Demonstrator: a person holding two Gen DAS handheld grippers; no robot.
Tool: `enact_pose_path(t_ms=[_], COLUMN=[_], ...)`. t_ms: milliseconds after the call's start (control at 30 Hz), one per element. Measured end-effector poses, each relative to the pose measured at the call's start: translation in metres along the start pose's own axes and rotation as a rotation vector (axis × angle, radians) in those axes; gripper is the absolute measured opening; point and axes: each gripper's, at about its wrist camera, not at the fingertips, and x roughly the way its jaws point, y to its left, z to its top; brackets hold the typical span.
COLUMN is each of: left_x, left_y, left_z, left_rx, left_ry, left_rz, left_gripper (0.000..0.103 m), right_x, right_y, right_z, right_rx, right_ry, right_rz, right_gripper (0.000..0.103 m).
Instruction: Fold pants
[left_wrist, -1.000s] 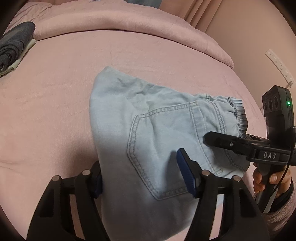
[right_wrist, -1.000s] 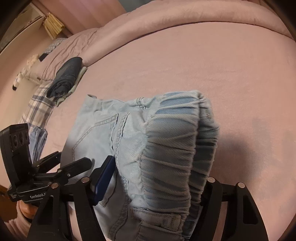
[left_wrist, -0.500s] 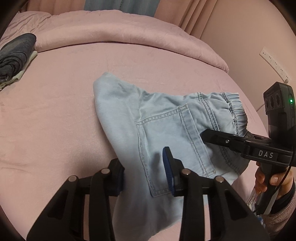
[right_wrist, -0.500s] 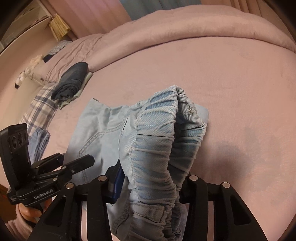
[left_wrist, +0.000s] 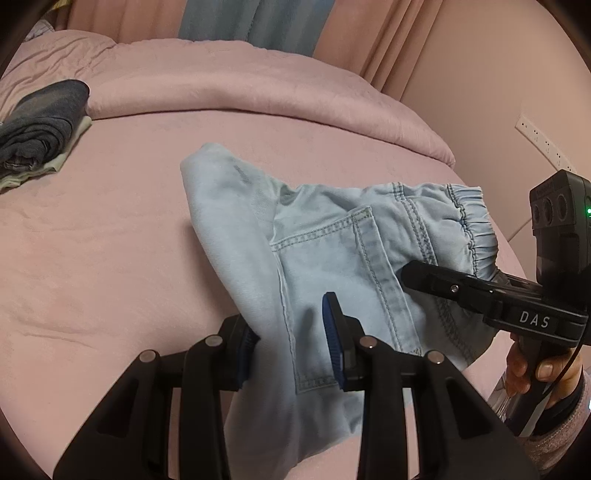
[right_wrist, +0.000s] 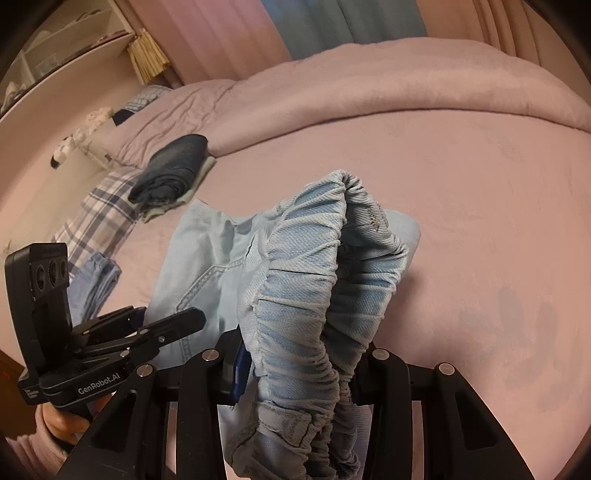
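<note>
Lifting now, both grippers have the pale denim pants (left_wrist: 332, 258) pinched and raised off the pink bed (left_wrist: 110, 240), where a second ago the cloth lay flatter with the jaws wide around it. The left gripper (left_wrist: 291, 343) has closed on a bunched fold beside the back pocket; the right gripper (right_wrist: 303, 373), whose jaws have just been narrowing, clamps the gathered elastic waistband (right_wrist: 314, 295). Most of the garment's far end seems to rest on the bed. To my eye, the near edge is ready to be carried over for a fold.
</note>
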Motion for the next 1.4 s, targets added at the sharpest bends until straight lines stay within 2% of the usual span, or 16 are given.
enact_pose_path(t_ms=[633,1400], left_x=[-0.008,0.033], left_y=[0.009,0.028], left_z=[0.026,0.068], left_rx=[0.018,0.021], left_ry=[-0.04,-0.017], left_rz=[0.036,0.065], left_gripper=[0.032,0.032], right_x=[0.004,0.038], right_y=[0.022,0.011], right_z=[0.027,0.065], right_rx=[-0.058,-0.065], right_ry=[-0.048,-0.056], right_rz=[0.018,0.01], right_gripper=[0.042,0.042])
